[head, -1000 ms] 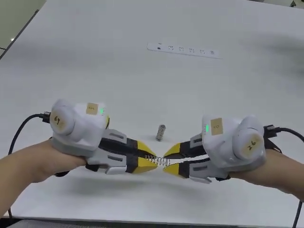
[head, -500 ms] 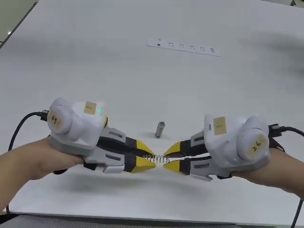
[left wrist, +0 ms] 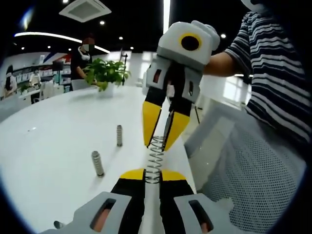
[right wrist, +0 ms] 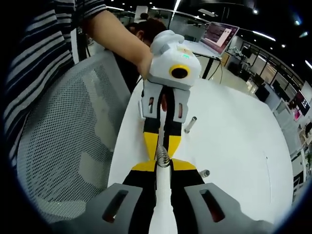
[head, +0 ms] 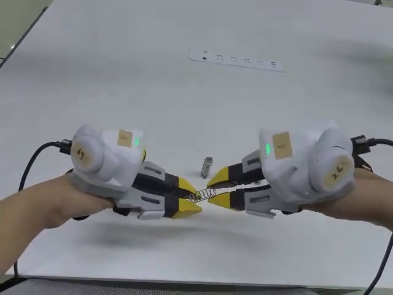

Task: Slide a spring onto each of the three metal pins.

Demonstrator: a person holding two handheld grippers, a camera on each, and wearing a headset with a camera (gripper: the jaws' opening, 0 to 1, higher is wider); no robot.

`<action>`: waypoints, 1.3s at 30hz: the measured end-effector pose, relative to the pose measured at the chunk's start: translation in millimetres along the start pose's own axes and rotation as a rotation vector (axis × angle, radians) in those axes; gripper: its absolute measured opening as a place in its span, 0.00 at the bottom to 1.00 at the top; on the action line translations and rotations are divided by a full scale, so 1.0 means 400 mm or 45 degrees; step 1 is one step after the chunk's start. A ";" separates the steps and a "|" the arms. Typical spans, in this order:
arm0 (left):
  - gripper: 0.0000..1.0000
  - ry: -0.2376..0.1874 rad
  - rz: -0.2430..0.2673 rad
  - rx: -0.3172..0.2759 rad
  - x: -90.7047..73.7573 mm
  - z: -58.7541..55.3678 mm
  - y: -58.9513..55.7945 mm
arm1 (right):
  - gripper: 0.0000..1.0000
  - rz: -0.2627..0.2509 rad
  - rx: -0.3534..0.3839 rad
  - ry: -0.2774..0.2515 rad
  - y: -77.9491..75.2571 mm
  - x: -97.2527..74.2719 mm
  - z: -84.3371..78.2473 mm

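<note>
A thin coil spring (head: 202, 195) (left wrist: 156, 158) (right wrist: 164, 158) slants in the air between the two gripper tips, above the white table's (head: 184, 104) front part. My left gripper (head: 195, 201) (left wrist: 152, 174) is shut on the spring's near end. My right gripper (head: 212, 187) (right wrist: 163, 166) faces it tip to tip and grips a thin metal pin (left wrist: 168, 124), which enters the spring's far end. Just behind the tips, a pin wrapped in a spring (head: 207, 166) (left wrist: 98, 163) stands on the table. Another pin (left wrist: 119, 135) (right wrist: 190, 124) stands beyond it.
A white power strip (head: 236, 61) lies far back on the table. Cables trail from both grippers, one (head: 31, 166) at the left. The table's front edge (head: 196, 279) runs just below the hands. A mesh chair (right wrist: 63, 122) sits in front of the table.
The stretched spring has shortened as the tips closed in. The left tips dropped and the right tips rose, so the spring now slants up to the right.
</note>
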State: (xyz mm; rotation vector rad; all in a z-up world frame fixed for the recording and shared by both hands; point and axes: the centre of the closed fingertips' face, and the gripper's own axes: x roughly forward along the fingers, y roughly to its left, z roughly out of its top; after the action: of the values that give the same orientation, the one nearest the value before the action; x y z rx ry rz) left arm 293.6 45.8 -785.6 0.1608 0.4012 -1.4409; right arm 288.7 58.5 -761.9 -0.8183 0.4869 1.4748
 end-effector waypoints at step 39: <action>0.03 0.055 -0.010 0.027 -0.010 -0.009 -0.025 | 0.07 0.004 0.156 -0.188 0.019 0.024 0.079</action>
State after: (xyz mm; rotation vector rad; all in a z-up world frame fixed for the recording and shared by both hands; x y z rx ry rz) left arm 282.7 49.4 -786.3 0.2079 0.4222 -1.4517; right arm 276.0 87.5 -749.6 -0.6079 0.4621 1.4810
